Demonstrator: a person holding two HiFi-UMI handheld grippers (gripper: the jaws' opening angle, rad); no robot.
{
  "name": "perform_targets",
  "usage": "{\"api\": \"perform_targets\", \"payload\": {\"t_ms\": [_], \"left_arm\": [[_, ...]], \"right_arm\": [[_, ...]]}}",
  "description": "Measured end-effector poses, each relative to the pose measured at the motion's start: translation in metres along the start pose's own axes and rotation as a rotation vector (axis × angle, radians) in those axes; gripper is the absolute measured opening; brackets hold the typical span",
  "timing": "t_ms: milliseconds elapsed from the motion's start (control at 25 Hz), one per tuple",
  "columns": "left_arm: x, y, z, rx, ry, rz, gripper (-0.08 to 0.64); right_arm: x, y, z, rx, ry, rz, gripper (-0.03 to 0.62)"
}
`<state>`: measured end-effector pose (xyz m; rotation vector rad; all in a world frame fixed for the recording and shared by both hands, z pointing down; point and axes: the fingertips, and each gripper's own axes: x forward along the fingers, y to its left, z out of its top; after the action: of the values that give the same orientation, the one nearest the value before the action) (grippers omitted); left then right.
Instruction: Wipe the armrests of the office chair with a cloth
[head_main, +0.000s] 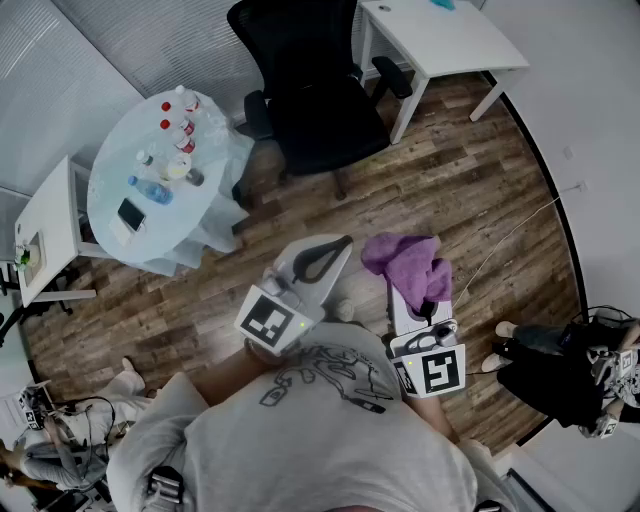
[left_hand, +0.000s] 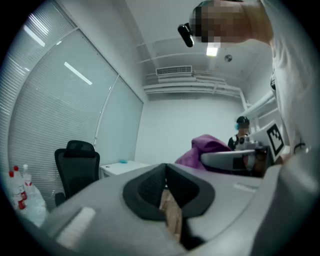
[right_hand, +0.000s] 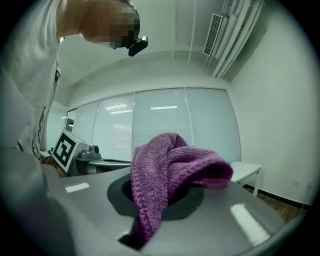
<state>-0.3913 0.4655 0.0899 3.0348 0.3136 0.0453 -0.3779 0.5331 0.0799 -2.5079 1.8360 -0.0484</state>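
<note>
Wiping not yet begun, by my reading. Office chair (head_main: 318, 100) stands at upper centre of the head view, well apart from both grippers at lower centre; its armrests (head_main: 258, 110) look untouched, nothing resting on them. Right gripper (head_main: 405, 308) has its jaws clamped on the purple cloth (right_hand: 170, 170), which bunches up and flops over the jaw tips. Left gripper (head_main: 335, 250) has its jaws together with nothing between them. Left to do: approach the chair and wipe both armrests. Writing: none readable. Square black-and-white markers (head_main: 270, 318) on the gripper cubes carry patterns only; labels on the bottles (head_main: 178, 120) at upper left are too small to read.
</note>
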Motion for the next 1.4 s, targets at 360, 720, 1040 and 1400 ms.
{"api": "perform_targets", "payload": {"t_ms": [360,720,1040,1400], "left_arm": [[0.027,-0.007,-0.004,0.004,0.007,0.015,0.0],[0.051,-0.016,-0.013,-0.018,0.006,0.059,0.0],[0.068,0.012,-0.016,-0.028,0.016,0.074,0.0],[0.109,0.106,-0.019,-0.045,0.014,0.076,0.0]], "right_arm": [[-0.005,-0.024,-0.003,0.003,0.007,0.024,0.034],[-0.012,-0.053,-0.009,0.01,0.018,0.053,0.034],[0.021,-0.071,-0.017,0.021,0.027,0.066,0.034],[0.115,-0.1,-0.025,0.001,0.06,0.08,0.034]]}}
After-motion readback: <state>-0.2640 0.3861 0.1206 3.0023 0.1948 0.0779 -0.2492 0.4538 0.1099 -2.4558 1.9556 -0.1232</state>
